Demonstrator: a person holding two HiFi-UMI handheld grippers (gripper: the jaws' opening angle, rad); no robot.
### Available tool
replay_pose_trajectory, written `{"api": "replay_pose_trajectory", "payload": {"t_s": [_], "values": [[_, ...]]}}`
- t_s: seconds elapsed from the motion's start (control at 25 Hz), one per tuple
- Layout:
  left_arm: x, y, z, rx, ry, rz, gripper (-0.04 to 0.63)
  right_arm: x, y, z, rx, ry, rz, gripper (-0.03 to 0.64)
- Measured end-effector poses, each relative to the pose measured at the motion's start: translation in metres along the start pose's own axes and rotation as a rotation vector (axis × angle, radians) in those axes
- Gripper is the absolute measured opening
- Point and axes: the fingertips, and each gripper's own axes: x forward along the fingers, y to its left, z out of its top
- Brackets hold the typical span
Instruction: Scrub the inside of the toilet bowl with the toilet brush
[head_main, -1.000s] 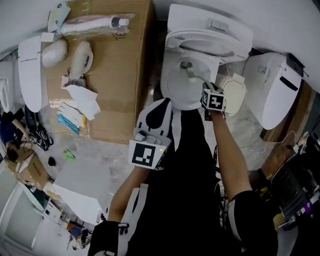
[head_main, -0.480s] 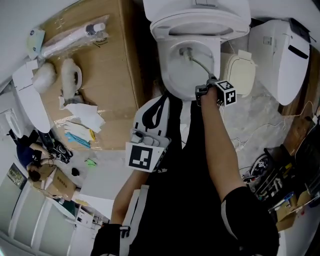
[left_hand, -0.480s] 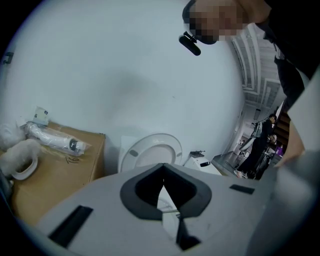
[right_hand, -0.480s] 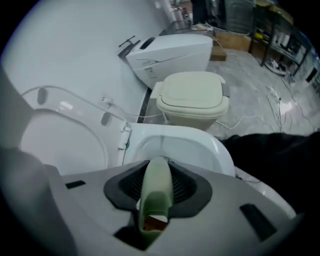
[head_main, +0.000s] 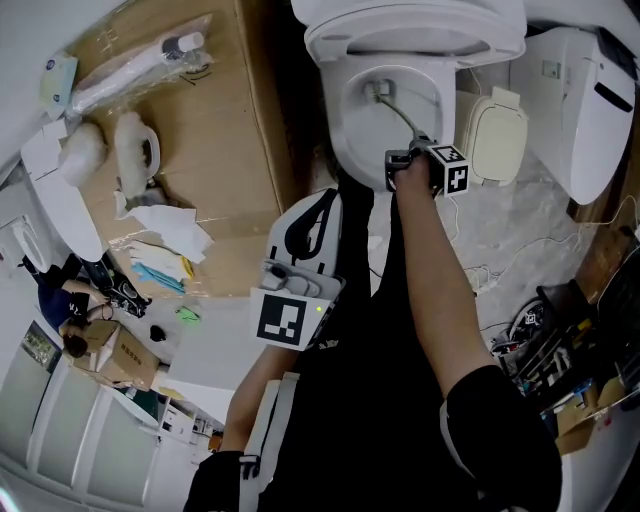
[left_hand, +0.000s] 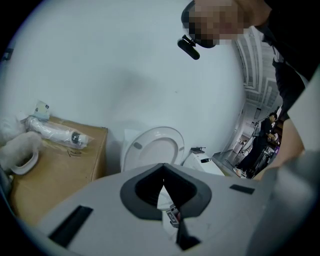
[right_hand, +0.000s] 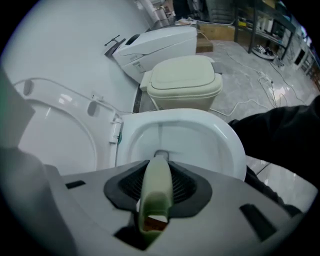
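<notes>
**Brush down in the bowl, handle clamped in the right gripper**

The toilet brush (right_hand: 156, 187) has its pale green handle lying lengthwise between the jaws of the right gripper (right_hand: 157, 172), which are closed on it from both sides. In the head view the shaft (head_main: 401, 119) slants away from that gripper (head_main: 403, 160) into the toilet bowl (head_main: 345, 150), and the brush's far end sits low against the back of the basin. The right gripper hovers over the bowl's near rim.

The seat and lid (right_hand: 55, 132) stand raised behind the bowl. The left gripper (head_main: 312, 215) is held back near the person's body, well apart from the brush, its jaws (left_hand: 162, 182) pressed together with nothing between them. A cardboard box (head_main: 235, 150) stands left of the toilet, and a beige-lidded toilet (head_main: 497, 135) to its right.
</notes>
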Motion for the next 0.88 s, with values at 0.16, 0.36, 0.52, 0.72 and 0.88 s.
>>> {"api": "replay_pose_trajectory", "payload": {"t_s": [0.16, 0.36, 0.52, 0.72, 0.88], "values": [[-0.002, 0.002, -0.009, -0.024, 0.018, 0.001, 0.008, -0.005, -0.002, 0.002, -0.196, 0.035, -0.007, 0.121], [0.0, 0.004, -0.003, -0.018, -0.037, 0.02, 0.008, -0.012, -0.005, 0.009, -0.432, 0.073, -0.039, 0.121], [0.0, -0.002, -0.008, -0.035, -0.018, 0.035, 0.008, -0.017, 0.002, 0.011, -0.757, 0.101, -0.045, 0.121], [0.004, -0.013, -0.013, -0.059, -0.018, 0.046, 0.008, -0.022, 0.019, -0.001, -1.188, 0.142, -0.015, 0.121], [0.003, -0.022, -0.014, -0.074, -0.033, 0.069, 0.008, -0.026, 0.027, -0.02, -1.637, 0.195, 0.038, 0.121]]}}
